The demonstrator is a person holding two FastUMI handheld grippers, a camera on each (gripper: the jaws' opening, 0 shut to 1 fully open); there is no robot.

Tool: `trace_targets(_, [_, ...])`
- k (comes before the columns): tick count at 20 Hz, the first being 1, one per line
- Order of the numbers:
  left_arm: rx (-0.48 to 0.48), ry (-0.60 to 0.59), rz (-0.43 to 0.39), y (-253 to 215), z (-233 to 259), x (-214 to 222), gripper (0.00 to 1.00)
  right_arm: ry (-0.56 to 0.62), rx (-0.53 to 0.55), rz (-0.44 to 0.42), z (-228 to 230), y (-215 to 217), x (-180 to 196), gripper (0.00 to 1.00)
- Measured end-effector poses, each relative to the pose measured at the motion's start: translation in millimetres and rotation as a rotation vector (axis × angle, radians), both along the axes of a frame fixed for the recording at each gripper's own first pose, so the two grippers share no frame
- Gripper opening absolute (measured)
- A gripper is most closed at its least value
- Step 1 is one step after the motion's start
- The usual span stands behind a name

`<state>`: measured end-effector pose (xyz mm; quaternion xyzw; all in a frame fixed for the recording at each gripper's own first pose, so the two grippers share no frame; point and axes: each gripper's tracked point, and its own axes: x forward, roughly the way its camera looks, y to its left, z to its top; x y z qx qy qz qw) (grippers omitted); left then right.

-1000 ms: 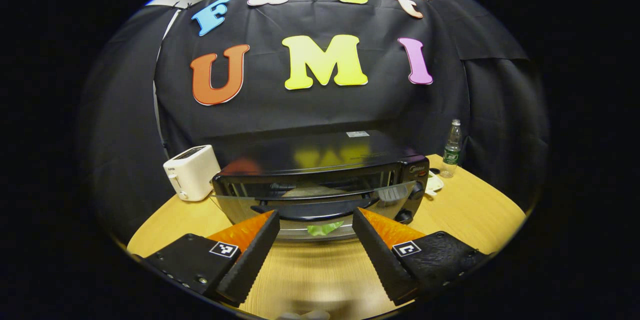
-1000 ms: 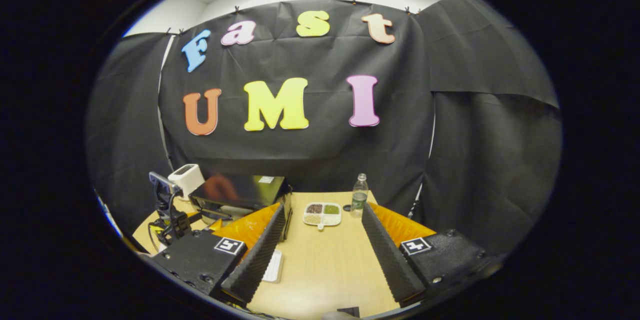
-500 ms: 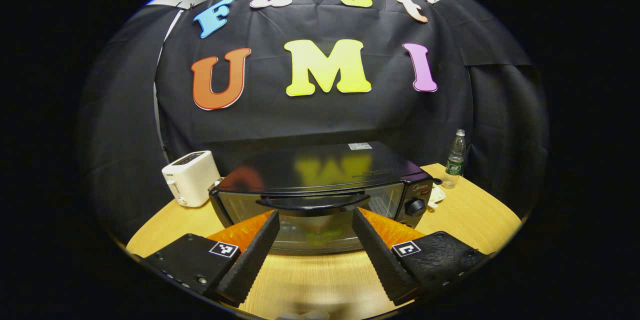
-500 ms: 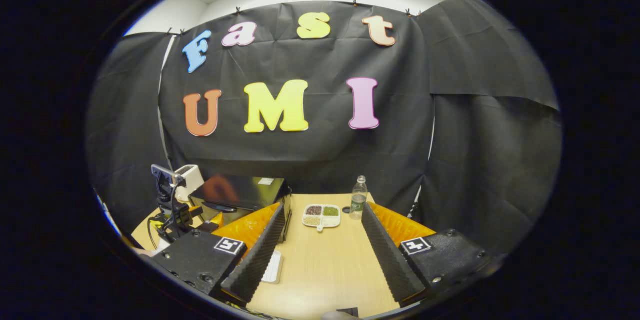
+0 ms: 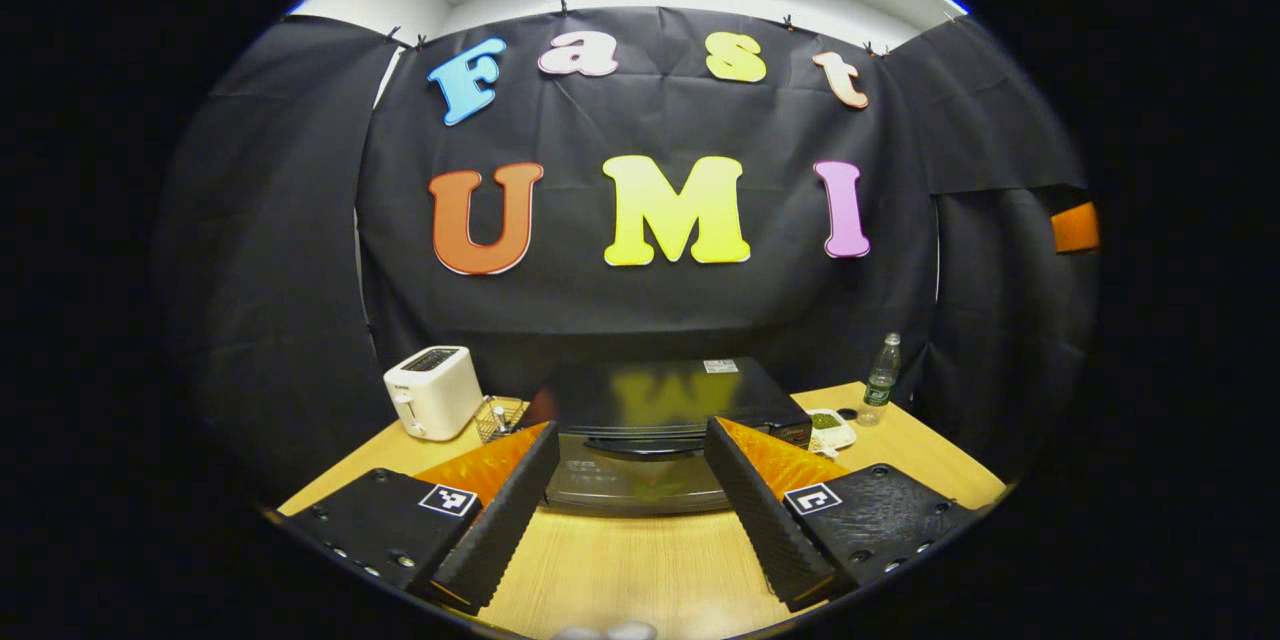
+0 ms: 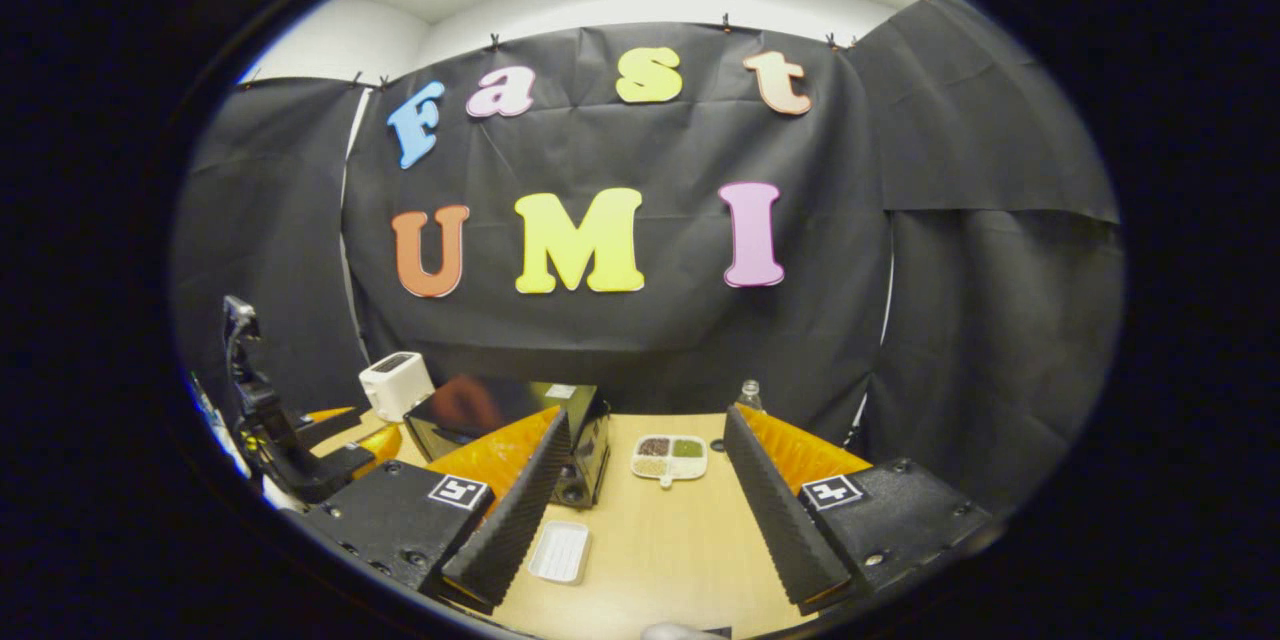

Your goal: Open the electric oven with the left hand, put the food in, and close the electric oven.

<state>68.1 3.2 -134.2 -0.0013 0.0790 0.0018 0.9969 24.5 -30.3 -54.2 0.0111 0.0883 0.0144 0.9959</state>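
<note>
Left gripper [image 5: 628,480]: fingers apart, empty, lower centre | right gripper [image 6: 640,490]: fingers apart, empty | electric oven [image 5: 655,440]: door shut, centre of table [image 5: 620,570], just beyond left fingertips | toaster [image 5: 432,392]: left of oven

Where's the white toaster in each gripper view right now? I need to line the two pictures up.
Left gripper view: the white toaster stands on the table at lower left, left of the electric oven, with a small wire basket between them.
Right gripper view: the white toaster sits lower left, behind the electric oven.
Shared landmark: the divided snack plate, right of the oven in both.
</note>
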Motion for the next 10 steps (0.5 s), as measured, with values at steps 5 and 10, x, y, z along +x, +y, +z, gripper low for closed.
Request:
trace_targets(5, [-0.002,-0.058,0.016,12.6,56.9,-42.2,0.95,-0.04,-0.001,0.003,10.1,7.9,-2.9,0.96])
trace_targets(10, [-0.01,-0.087,0.022,20.0,97.6,-68.1,0.95,-0.081,-0.022,-0.025,22.3,9.6,-9.6,0.96])
